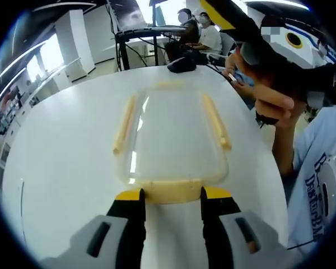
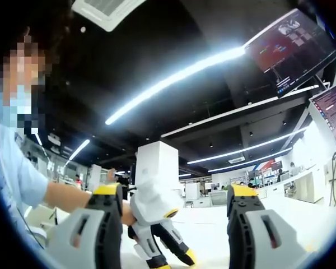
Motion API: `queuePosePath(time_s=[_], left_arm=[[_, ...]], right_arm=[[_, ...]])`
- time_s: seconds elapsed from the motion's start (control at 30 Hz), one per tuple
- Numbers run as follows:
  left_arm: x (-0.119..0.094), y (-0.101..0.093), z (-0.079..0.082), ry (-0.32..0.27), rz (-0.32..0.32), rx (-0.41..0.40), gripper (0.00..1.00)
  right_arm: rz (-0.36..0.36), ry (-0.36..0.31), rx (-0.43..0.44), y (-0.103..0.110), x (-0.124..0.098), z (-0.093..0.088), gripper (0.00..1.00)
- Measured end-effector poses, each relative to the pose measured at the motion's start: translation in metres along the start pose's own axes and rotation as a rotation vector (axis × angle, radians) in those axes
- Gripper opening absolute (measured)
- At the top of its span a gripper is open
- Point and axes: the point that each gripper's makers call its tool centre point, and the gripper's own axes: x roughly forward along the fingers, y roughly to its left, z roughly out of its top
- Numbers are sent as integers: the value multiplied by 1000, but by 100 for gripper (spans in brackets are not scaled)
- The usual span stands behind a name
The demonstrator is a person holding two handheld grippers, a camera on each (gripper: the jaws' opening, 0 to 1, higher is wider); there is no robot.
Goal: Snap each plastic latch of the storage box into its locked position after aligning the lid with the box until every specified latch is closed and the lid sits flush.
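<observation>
Storage of this kind, a clear plastic box with a transparent lid (image 1: 173, 140) and pale yellow plastic latches, is seen in the left gripper view lying flat on the white round table (image 1: 67, 168), just ahead of the left gripper (image 1: 172, 195). Four latches are visible: a near-end latch (image 1: 172, 191) directly between the yellow-tipped black jaws, a long side latch (image 1: 125, 124) on the view's left, another side latch (image 1: 217, 121) on the view's right, and a far-end latch (image 1: 169, 84). Whether each is snapped shut cannot be told, though the left side latch appears to stand slightly splayed from the wall.

The left gripper's jaws are spread, flanking the near-end latch without visibly pinching it. The right gripper (image 2: 176, 196) is pointed upward toward the ceiling lights (image 2: 173, 78), its jaws spread wide on nothing; the left gripper is seen between them, further off.

The box is judged light and fairly stiff, with smooth, slippery walls, so it is likely to slide on the table if pushed from one side only. The latches are judged springy and best pressed at their middle, with the lid steadied from above or the opposite side. A person's sleeve (image 1: 319, 168) is seen beside the table, and seated people (image 1: 204, 33) beyond it.
</observation>
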Motion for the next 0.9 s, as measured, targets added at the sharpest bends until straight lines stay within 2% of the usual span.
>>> queuePosePath(time_s=[0.2,0.9], left_arm=[[-3,-1,-3,19,11,-1,38],[-11,-10,-11,26,8,-3,38]], right_arm=[[6,1,-2,2,1,0,76],[5,6,-5,4,1,0,76]])
